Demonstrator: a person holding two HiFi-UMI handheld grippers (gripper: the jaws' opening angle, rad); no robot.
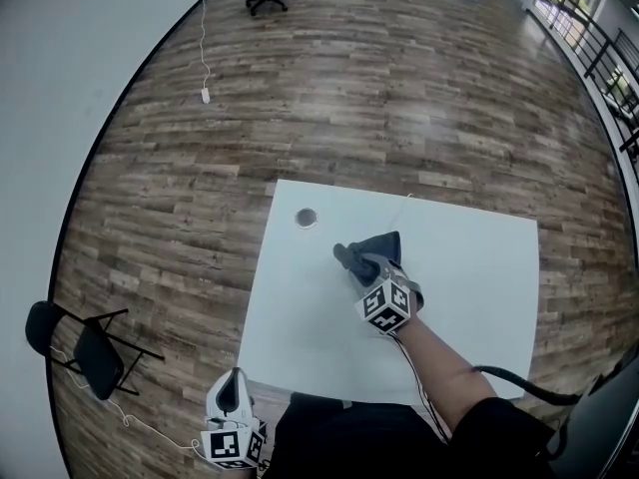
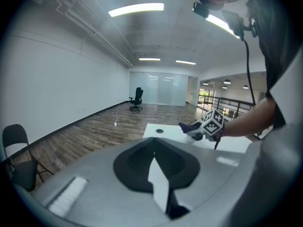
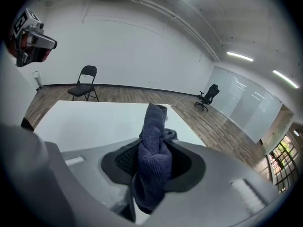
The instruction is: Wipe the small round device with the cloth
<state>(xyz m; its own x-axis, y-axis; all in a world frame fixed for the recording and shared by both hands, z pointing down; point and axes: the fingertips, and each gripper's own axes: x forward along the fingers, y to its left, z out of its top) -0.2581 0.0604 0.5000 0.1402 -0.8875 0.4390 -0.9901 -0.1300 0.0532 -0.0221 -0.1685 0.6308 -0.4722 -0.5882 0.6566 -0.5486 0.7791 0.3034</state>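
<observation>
With my right gripper (image 1: 351, 260) clamped on the cloth (image 1: 387, 241) near the device (image 1: 307, 218) and left gripper (image 1: 231, 391) closed empty, I must next reach it

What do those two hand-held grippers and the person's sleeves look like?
Both the left gripper and right gripper have pale grey shells with a black recess round the jaws, and each carries a white cube printed with black square markers. A thin cord runs along the right forearm; a thicker black cable trails behind. The sleeve is short and dark.
</observation>
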